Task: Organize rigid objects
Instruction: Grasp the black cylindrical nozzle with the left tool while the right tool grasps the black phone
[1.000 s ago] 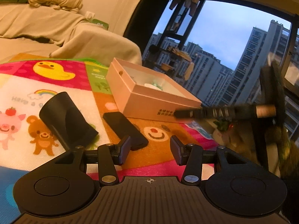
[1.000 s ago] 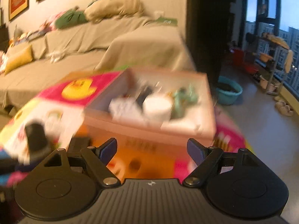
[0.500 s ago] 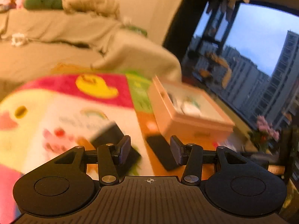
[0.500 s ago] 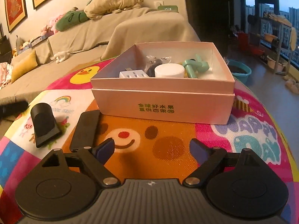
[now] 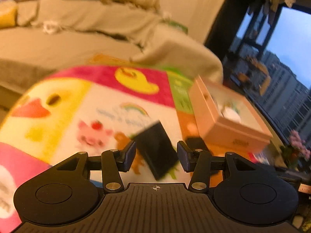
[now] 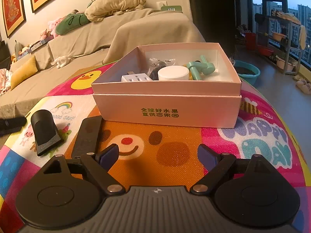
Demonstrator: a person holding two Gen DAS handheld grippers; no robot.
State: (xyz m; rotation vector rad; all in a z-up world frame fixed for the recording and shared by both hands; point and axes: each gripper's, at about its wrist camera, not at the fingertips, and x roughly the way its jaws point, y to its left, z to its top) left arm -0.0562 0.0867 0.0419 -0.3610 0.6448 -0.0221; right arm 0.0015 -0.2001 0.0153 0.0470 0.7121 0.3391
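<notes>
- Pink box (image 6: 167,104): open cardboard, green lettering, on the bright mat (image 6: 175,155); holds white puck, mint hook, adapter.
- Black nozzle (image 6: 45,131), flat black remote (image 6: 87,134): lying left of box.
- Right tool (image 6: 157,156): spread wide, just been opening, nothing between.
- Left tool (image 5: 156,156): partly spread, empty, over the nozzle.

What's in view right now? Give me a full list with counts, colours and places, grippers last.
Box: 1, pink, open, on the mat's far side.
Round lid or container: 1, white, inside the box.
Plug adapter: 1, white, inside the box, left.
Bagged dark item: 1, clear bag, inside the box, rear.
Plastic piece: 1, teal, inside the box, right.
Hairdryer nozzle: 1, black, on the mat, left of the box.
Flat slab, perhaps a remote: 1, black, on the mat beside the nozzle.
Play mat: 1, multicoloured cartoon print.
Sofa: 1, beige cover, with cushions, behind.
Basin: 1, teal, on the floor, right.
Left gripper: black, jaws apart, over the nozzle, empty.
Right gripper: black, jaws wide, just been opening, empty.
</notes>
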